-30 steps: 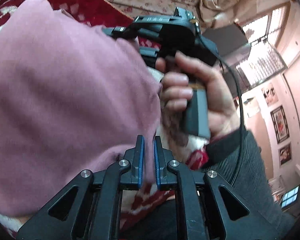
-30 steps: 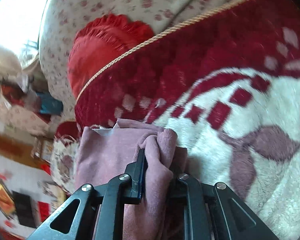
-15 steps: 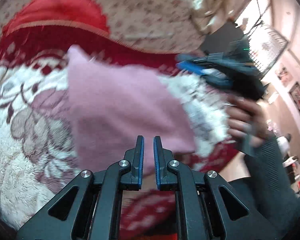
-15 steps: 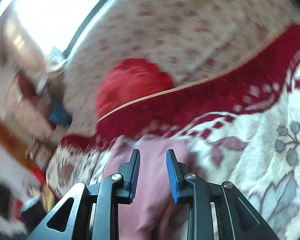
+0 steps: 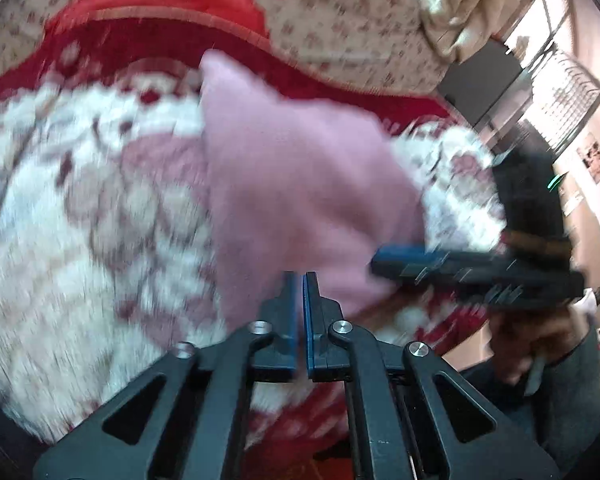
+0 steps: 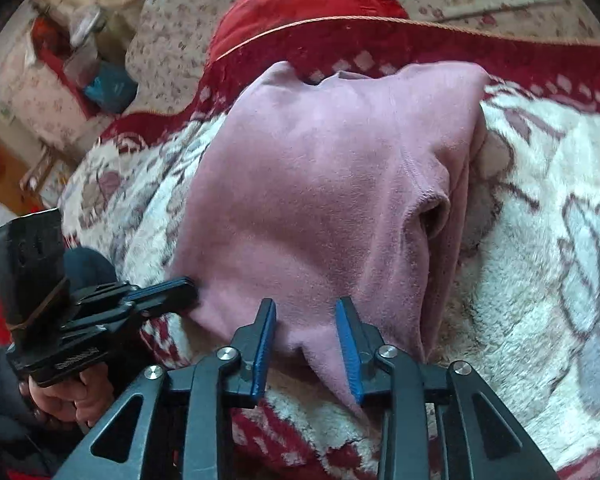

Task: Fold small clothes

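Two grippers flank one pink garment (image 6: 320, 184) lying folded on the blanket (image 6: 540, 280). The left gripper (image 6: 180, 290) is clenched empty beside its near left corner; the right gripper (image 6: 306, 320), jaws just widening, straddles the near hem, released. Soft, light and floppy, it seems best pinched at corners.
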### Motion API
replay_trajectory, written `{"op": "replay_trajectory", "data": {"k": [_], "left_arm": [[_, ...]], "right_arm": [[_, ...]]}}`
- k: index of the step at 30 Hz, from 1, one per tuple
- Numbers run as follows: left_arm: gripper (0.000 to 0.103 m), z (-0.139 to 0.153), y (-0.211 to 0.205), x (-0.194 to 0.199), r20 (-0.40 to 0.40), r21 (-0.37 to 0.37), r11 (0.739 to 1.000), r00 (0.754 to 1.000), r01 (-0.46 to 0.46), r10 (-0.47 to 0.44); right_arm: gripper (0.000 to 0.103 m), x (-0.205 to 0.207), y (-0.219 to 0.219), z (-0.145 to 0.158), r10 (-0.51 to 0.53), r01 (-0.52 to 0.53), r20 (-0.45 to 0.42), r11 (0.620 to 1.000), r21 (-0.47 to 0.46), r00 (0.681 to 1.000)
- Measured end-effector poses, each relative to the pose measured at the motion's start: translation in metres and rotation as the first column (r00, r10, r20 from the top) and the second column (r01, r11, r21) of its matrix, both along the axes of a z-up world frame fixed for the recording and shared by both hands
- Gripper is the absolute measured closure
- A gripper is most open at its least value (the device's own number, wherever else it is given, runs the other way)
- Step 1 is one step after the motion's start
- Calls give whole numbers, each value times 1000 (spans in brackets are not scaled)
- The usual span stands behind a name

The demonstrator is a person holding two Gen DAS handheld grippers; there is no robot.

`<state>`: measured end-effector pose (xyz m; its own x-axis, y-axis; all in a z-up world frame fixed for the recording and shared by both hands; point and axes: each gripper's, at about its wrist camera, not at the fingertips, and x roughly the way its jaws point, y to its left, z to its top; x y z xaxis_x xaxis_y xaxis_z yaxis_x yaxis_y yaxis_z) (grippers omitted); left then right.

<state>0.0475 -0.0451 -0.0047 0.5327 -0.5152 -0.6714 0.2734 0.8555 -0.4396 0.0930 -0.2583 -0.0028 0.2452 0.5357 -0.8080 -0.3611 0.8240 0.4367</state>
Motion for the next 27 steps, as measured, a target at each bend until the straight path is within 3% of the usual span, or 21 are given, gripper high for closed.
{"op": "replay_trajectory", "data": {"k": [3, 6, 8, 11, 12, 13, 15, 17, 20, 21, 24, 25, 27], "left_arm": [[101, 33, -9, 28, 104, -8, 1000, 995, 13, -12], [101, 47, -16, 70, 132, -24, 1000, 991, 3, 1], [101, 39, -25, 107, 101, -7, 1000, 995, 20, -19], [101, -3, -17, 145, -26, 112, 991, 997, -69, 72], [101, -18, -8, 147, -50, 73, 994, 995, -79, 83], [101, -21, 1, 143, -17, 33, 996, 996, -83, 84], [101, -18, 3, 137, 2, 48, 995, 996, -91, 91], [101, -17, 4, 136, -3, 39, 993, 994, -108, 108], [101, -7, 8, 134, 42, 57, 990, 991, -132, 130], [101, -2, 9, 138, 57, 57, 988, 988, -145, 142], [100, 8, 6, 162, 79, 18, 989, 986, -146, 144], [97, 6, 3, 175, 63, 21, 990, 989, -138, 136], [94, -13, 0, 204, -48, 54, 989, 988, -141, 144]], "right_arm": [[69, 0, 4, 5, 22, -22, 7, 1000, -4, 1000], [69, 4, -10, 34, -35, 29, 118, 999, 45, 992], [69, 11, -29, 55, -157, 139, 223, 986, 92, 962], [69, 24, -34, 70, -238, 235, 359, 971, 51, 903], [69, 30, -32, 71, -240, 242, 375, 969, 42, 895], [69, 40, -26, 68, -230, 238, 383, 971, 27, 895], [69, 57, -16, 50, -205, 231, 332, 972, -40, 921], [69, 74, -5, 14, -184, 207, 177, 971, -121, 967], [68, 85, -10, 10, -209, 219, 118, 972, -82, 971], [68, 88, -13, 16, -214, 225, 130, 971, -78, 968], [68, 89, -25, 50, -307, 331, 323, 943, -21, 895], [68, 94, -27, 57, -310, 325, 344, 946, 16, 886], [68, 105, -20, 55, -280, 285, 340, 958, 37, 898]]}}
